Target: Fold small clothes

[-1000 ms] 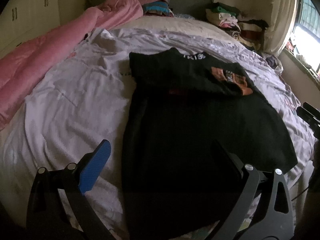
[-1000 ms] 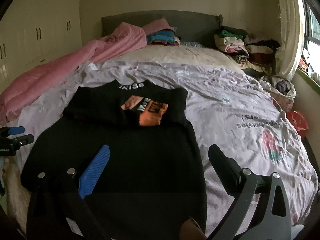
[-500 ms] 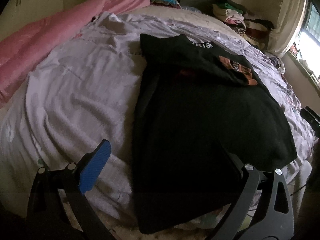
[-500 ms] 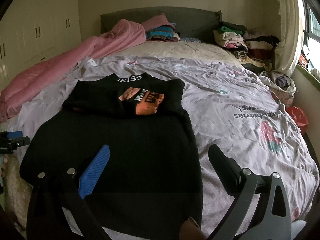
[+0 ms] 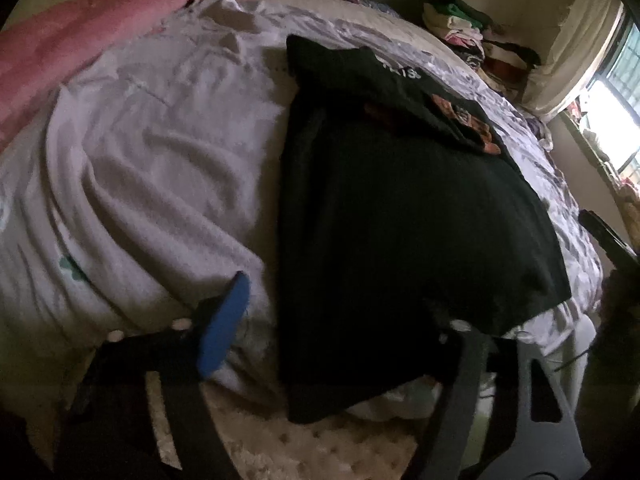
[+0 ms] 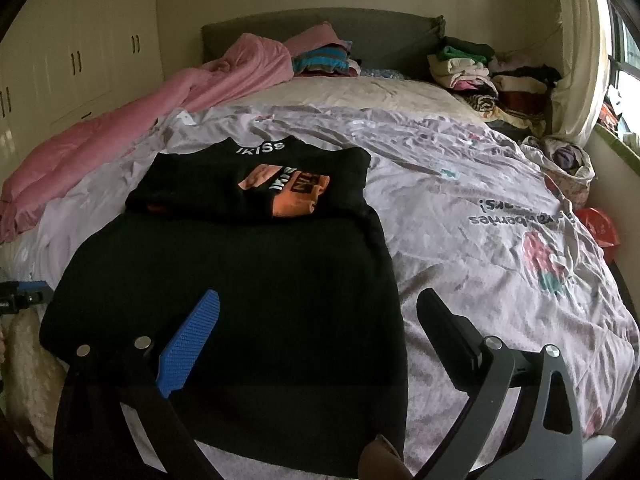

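A black top (image 6: 256, 280) with an orange print (image 6: 288, 194) lies flat on the bed, sleeves folded across the chest, hem hanging over the near edge. It also shows in the left wrist view (image 5: 400, 220). My left gripper (image 5: 340, 304) is open and empty, low at the garment's near left hem corner. My right gripper (image 6: 316, 308) is open and empty above the garment's lower right part. The left gripper's tip also shows at the far left of the right wrist view (image 6: 28, 292).
A lilac printed sheet (image 6: 480, 208) covers the bed. A pink duvet (image 6: 120, 132) lies along the left side. Folded clothes are stacked at the headboard (image 6: 320, 60) and back right (image 6: 492, 76). A red bag (image 6: 600, 224) sits at the right.
My left gripper has dropped down and forward toward the bed's near edge, by the hem's left corner. The right gripper has barely moved. The garment has not moved.
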The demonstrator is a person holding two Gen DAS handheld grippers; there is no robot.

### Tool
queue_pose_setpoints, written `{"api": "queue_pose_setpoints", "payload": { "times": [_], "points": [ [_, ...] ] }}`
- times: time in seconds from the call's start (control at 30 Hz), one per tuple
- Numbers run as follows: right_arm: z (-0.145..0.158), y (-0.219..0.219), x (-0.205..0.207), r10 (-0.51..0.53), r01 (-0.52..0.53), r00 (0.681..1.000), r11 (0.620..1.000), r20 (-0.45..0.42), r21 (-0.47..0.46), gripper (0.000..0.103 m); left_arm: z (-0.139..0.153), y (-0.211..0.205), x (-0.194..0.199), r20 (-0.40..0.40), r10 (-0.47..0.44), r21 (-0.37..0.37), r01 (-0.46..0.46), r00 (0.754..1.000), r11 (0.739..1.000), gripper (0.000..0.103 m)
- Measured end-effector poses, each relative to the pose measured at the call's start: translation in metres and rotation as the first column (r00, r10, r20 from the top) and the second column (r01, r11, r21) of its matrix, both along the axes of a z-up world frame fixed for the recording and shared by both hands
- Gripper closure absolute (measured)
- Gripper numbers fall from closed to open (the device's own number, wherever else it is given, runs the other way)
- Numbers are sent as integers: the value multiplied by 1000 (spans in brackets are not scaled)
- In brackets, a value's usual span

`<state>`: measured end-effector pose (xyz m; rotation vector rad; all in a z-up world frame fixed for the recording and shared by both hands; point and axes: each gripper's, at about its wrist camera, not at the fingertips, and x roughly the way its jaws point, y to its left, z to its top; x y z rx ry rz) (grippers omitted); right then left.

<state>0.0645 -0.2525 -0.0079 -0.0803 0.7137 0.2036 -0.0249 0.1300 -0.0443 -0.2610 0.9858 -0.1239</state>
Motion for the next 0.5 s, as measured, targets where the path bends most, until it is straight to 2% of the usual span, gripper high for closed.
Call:
{"api": "queue_pose_setpoints", "payload": {
  "times": [0.1,0.5],
  "points": [
    [0,0,-1,0,0,1000,1000,-2,-1,5,-3,0,-4,-10,-6,0,6,1000,1000,51],
    [-15,-12,-11,17,-16,999,1000,-51,12,5,-20,-5,-12,-50,-28,-23,27,998,999,52]
  ]
}}
